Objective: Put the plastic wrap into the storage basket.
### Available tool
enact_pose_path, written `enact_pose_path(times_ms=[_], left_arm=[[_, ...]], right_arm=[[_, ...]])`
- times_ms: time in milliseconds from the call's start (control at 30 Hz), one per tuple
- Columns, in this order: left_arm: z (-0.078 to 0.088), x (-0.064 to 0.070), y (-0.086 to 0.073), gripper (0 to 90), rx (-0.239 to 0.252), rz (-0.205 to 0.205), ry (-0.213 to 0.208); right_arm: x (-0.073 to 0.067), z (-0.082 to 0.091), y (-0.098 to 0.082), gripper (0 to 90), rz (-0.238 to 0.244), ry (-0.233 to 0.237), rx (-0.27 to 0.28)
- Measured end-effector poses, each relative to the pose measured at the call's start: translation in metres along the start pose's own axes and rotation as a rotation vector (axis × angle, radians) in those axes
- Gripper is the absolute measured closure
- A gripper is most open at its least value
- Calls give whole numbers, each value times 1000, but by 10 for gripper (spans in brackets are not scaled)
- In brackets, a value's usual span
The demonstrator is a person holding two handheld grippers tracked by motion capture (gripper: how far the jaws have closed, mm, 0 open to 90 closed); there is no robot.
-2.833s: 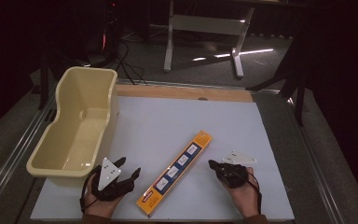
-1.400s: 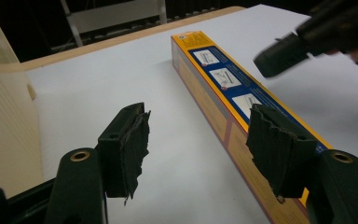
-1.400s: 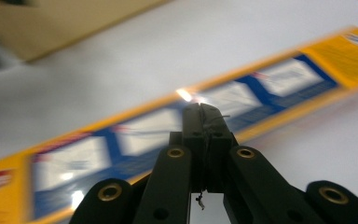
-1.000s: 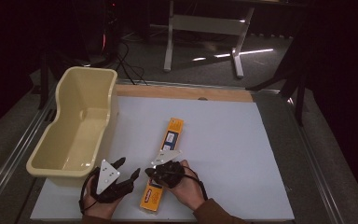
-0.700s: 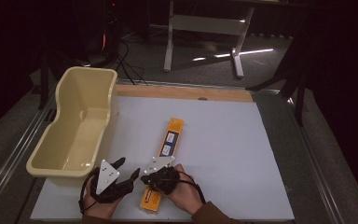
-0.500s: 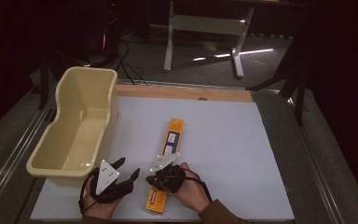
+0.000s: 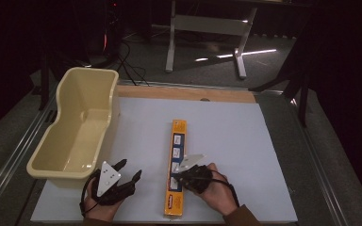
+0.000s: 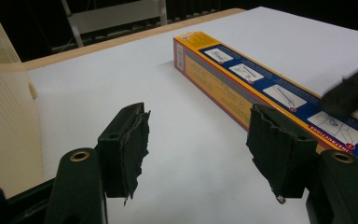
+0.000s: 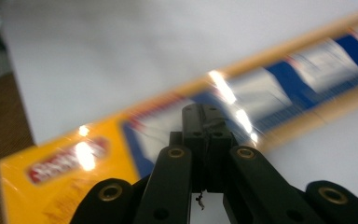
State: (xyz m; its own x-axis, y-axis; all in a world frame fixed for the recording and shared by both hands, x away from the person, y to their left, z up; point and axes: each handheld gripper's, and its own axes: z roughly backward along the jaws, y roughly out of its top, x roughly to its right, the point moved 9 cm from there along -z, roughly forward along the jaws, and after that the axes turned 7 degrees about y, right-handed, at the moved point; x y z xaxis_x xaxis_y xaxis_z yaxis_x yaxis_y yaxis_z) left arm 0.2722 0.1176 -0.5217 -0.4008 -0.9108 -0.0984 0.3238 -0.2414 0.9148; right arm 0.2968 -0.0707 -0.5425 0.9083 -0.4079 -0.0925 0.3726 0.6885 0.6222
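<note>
The white table (image 7: pixel 245 141) carries two things. A large cream tub (image 7: pixel 78 129) sits at its left edge, and it is bare inside. A long yellow-and-blue box (image 7: pixel 177 160) lies flat near the middle of the table, running lengthwise from the near edge toward the far side, well apart from the tub.

The work appears to be nudging or squaring up the box, perhaps toward putting it in the tub, and on that reading most of it is left: the box rests on the table and neither tool has it in a grip.

The right gripper (image 7: pixel 183 173) has its jaws pressed together with nothing between them. Its tip sits over the box's near half, at the right long edge; the right gripper view is blurred, so whether the tip actually touches the lid is hard to say.

The left gripper (image 7: pixel 128 175) rests on the table between the tub and the box, jaws spread wide and holding nothing, with the box just beside its right jaw in the left gripper view.

Nothing lies between the box and the tub except that resting left gripper; the tub's tall wall is the one obstacle to clear.
</note>
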Motion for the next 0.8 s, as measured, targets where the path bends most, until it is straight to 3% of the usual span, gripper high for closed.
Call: enact_pose_path(times_ms=[100, 167, 233, 267, 400, 533, 600, 800], left_arm=[[-1, 2, 0, 377, -3, -4, -2], [-2, 3, 0, 377, -1, -7, -3], [-2, 4, 0, 377, -3, -8, -7], [-2, 4, 0, 377, -2, -9, -7], [-1, 3, 0, 376, -1, -8, -8], [0, 1, 0, 376, 1, -4, -8], [1, 1, 0, 376, 3, 1, -8], [0, 3, 0, 375, -2, -5, -12]], right_arm=[[20, 5, -5, 677, -84, -57, 50], [32, 3, -2, 474, -164, -105, 96], [37, -1, 3, 439, -246, -81, 124], [40, -4, 6, 380, -267, -79, 139], [50, -19, 19, 140, -347, -151, 140], [53, -36, 30, 91, -386, -184, 109], [56, -46, 30, 85, -404, -236, 56], [59, -57, 29, 76, -436, -245, -7]])
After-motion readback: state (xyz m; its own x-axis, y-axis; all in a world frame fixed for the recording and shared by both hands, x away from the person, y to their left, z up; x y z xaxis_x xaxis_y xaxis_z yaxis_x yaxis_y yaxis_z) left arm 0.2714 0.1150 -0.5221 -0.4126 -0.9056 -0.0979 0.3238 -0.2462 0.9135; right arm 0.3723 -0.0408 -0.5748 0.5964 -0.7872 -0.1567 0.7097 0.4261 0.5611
